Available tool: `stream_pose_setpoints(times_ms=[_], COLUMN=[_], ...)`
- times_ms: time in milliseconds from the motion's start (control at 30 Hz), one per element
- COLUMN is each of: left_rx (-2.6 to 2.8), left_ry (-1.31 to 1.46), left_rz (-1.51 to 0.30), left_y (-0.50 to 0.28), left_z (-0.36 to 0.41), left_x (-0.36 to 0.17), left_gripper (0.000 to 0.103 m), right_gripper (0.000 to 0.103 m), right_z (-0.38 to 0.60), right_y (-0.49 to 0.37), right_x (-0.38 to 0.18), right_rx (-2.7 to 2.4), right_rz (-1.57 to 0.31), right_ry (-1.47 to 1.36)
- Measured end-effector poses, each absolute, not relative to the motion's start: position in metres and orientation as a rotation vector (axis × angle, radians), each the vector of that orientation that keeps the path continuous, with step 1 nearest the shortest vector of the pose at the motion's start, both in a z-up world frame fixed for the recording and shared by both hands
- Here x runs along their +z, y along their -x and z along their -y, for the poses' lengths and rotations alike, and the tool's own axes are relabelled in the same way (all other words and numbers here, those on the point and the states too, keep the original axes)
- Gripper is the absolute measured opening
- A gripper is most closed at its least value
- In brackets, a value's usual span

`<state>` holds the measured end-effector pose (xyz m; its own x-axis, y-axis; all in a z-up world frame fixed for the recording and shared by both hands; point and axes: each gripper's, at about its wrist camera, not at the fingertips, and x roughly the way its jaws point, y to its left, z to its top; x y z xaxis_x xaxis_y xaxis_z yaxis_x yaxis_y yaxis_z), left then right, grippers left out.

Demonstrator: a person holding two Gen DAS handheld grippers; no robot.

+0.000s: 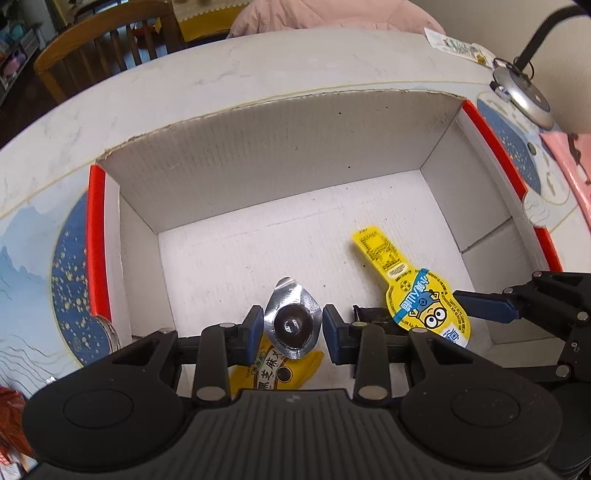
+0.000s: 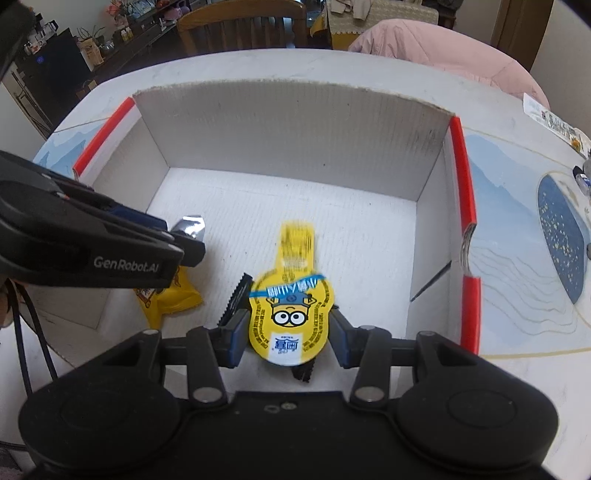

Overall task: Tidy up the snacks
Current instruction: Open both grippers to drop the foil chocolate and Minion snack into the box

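Note:
A white cardboard box (image 1: pixel 258 166) with red-edged flaps lies open on the table. Low inside it, my left gripper (image 1: pixel 293 326) is shut on a silver foil snack (image 1: pixel 291 325) with a dark round centre. Under that lies a yellow packet (image 1: pixel 277 373). My right gripper (image 2: pixel 288 341) is shut on a flat yellow cartoon-face snack (image 2: pixel 288 314), whose tab points toward the box's (image 2: pixel 295 129) far wall. A dark serrated packet (image 2: pixel 236 295) lies beneath it on the floor. The left gripper (image 2: pixel 184 240) shows at the left of the right wrist view, above the yellow packet (image 2: pixel 173 295).
The box stands on a pale marble table (image 1: pixel 221 77) with a blue patterned mat (image 2: pixel 554 221). A lamp base (image 1: pixel 524 96) and a small wrapped snack (image 1: pixel 458 48) lie at the far right. A wooden chair (image 1: pixel 103 48) and a pink coat (image 1: pixel 332 18) are beyond the table.

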<state>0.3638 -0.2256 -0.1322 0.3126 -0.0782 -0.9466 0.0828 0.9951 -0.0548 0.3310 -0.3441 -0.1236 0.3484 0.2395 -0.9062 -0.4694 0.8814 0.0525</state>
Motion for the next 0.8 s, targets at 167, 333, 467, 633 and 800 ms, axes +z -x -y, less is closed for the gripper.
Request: stream_pose_setpoints(times_ms=[167,333,467,633,800], left_rx=[-0.102,-0.094,-0.105,-0.107,-0.109], left_ry=[-0.021,-0.022,0.002,0.024,0.034], left_rz=[-1.263,-1.260,-1.246,-1.216,-1.166], left_y=[-0.366,-0.363,-0.357,-0.349,-0.338], left_z=[0.230,0.230,0.228,0.222,0.215], left_x=[-0.133,-0.133,-0.130,-0.121,-0.107], left_gripper=[0.034,0.035,0.039,0.043,0.049], right_gripper=[0.044,0.048,0.051,0.059,0.064], right_z=[0.345,0.349,0.354,0.354,0.355], right_y=[-0.331,-0.332,-0.329,-0.322,-0.313], right_x=[-0.125,-0.125,-0.121,-0.110,-0.098], right_rx=[0.472,0.457,0.460,0.465,0.458], right_rz=[-1.134,-1.134,-1.125,-1.092,-1.059], right_ry=[0.224,0.206,0.185,0.183,0.174])
